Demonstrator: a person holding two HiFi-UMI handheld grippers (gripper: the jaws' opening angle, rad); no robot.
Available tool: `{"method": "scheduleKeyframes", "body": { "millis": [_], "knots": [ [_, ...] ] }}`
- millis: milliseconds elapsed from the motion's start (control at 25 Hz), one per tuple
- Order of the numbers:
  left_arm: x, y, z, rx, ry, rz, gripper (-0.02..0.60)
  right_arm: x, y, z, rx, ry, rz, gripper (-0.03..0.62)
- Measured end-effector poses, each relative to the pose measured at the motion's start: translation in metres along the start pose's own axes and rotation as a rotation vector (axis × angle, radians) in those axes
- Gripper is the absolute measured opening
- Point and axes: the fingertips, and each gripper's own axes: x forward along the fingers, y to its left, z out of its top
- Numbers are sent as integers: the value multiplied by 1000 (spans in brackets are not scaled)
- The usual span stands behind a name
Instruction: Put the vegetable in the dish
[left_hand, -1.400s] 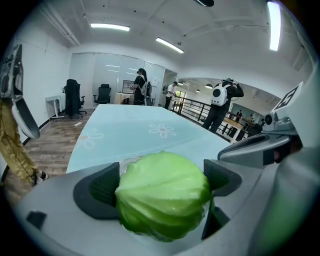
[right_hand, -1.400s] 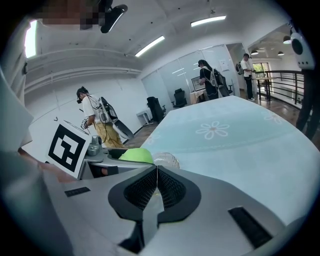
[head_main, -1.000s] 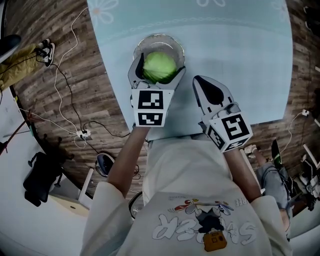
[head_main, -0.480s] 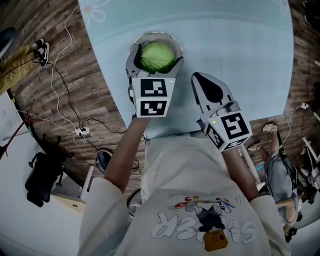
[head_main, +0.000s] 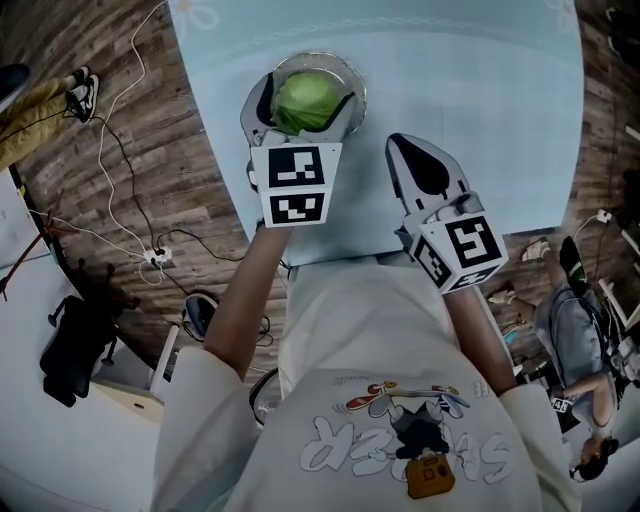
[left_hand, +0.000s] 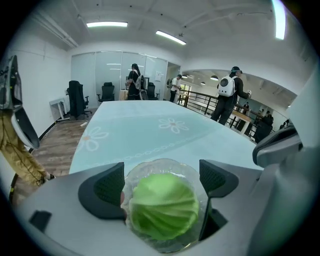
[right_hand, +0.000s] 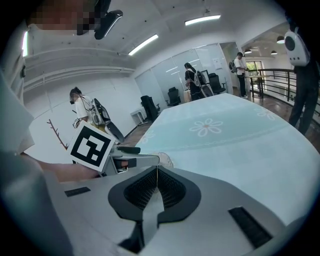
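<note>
left hand-held gripper: open wide, closing; held at the far left part of the desk, directly over the dish; vegetable and dish between the pads; no pad pressing on the vegetable.
left pads: one on each side of the dish; contact with the dish rim not determinable.
vegetable: round, light green, leafy; inside the dish, filling most of it; free of both hand-held grippers.
dish: clear glass, wavy rim; upright on the desk near its left edge.
right hand-held gripper: closed, pads pressed together, nothing between them; held over the near edge of the desk, to the right of the dish and well apart from it.
marker cubes: one on the left unit, one on the right unit; both on the near side of the jaws.
desk: pale blue top with white flower print and a dotted border line.
floor: wood planks to the left of the desk, with loose cables across it.
</note>
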Motion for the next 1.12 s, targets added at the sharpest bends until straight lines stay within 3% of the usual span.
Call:
{"method": "scheduleKeyframes", "body": {
  "millis": [320,600,720,800,920,1120],
  "knots": [
    [-33,2,16,-48,-51,33,453,-11,14,9,-58,-15,52,21],
    [-69,-10,7,-41,-40,55,322,-26,27,19,-114,-45,86,21],
    [-81,-20,-2,9,-10,74,216,-35,31,19,-134,-56,98,21],
    [-90,-28,-6,-6,-3,91,124,-43,31,18,-153,-62,109,21],
    [-102,-43,-12,-35,4,110,38,-59,26,16,-168,-72,116,21],
    [-129,-78,-8,-32,-12,106,8,-88,18,16,-197,-93,129,21]
  ]
}}
